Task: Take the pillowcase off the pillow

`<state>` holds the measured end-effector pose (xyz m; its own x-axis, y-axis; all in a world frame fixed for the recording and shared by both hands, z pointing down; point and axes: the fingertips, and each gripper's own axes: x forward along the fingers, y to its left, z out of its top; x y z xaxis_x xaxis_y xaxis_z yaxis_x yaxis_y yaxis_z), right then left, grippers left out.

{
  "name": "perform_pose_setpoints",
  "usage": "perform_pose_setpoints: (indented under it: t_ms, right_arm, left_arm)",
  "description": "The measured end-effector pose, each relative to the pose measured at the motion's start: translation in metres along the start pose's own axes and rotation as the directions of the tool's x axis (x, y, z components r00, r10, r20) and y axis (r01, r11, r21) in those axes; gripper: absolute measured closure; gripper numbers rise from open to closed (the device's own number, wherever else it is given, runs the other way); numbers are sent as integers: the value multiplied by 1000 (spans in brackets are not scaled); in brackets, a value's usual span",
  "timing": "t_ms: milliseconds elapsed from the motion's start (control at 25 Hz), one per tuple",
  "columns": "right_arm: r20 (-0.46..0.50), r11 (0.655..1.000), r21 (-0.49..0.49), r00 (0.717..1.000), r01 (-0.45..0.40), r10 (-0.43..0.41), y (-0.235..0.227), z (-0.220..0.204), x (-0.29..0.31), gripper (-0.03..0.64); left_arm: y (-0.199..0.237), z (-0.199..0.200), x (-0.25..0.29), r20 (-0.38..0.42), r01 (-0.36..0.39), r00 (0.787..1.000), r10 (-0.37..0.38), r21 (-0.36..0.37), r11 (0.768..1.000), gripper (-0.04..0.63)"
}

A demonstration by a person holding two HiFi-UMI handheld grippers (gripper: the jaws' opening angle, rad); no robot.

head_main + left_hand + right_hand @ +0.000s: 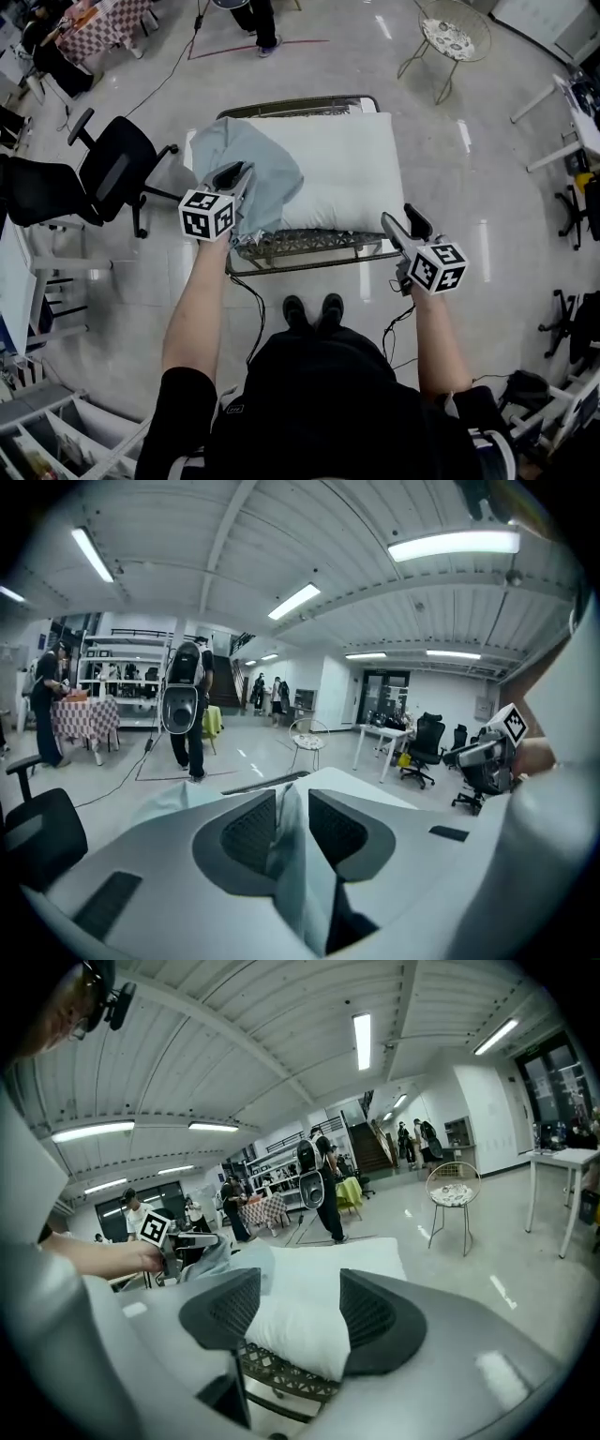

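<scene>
**Pillow and pillowcase at the bench.** The pillow [342, 173] lies flat on the metal bench [300, 246] in front of me, white and bare over most of its length. The pale blue-grey pillowcase [258, 178] is bunched over its left end; whether that end sits inside the case cannot be told.

**Left gripper.** My left gripper [291, 803] is low at the bunched cloth. I judge it is placed there because the case must come off leftward. Its jaws stand a narrow gap apart. An upright fold of the pillowcase fills that gap and lies against both pads, so I read it as clamped on the cloth, though lightly.

**Right gripper.** My right gripper [300, 1283] is at the pillow's near right corner, the opposite end, probably to steady the pillow while the case is drawn away. Its jaws are moderately apart. The corner shows between them, but neither pad presses on it and nothing is held.

The two grippers are well apart, one toward each end of the bench's near edge.
</scene>
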<state>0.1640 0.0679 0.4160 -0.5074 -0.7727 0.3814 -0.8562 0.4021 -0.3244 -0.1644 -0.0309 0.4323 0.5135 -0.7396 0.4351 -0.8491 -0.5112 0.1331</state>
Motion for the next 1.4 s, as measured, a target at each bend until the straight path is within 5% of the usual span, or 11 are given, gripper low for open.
perform_pose_setpoints:
  t_ms: [320, 720, 1400]
  right_arm:
    - [52, 999, -23, 998, -26, 27, 3, 18, -7, 385]
    - [129, 998, -41, 990, -55, 60, 21, 50, -11, 600]
    - [284, 979, -163, 945, -119, 162, 93, 120, -59, 607]
  left_arm:
    - [-6, 10, -50, 41, -67, 997, 70, -77, 995, 494]
    - [-10, 34, -115, 155, -150, 976, 155, -45, 988, 494]
    - [-97, 71, -184, 292, -107, 950, 113, -37, 994, 537]
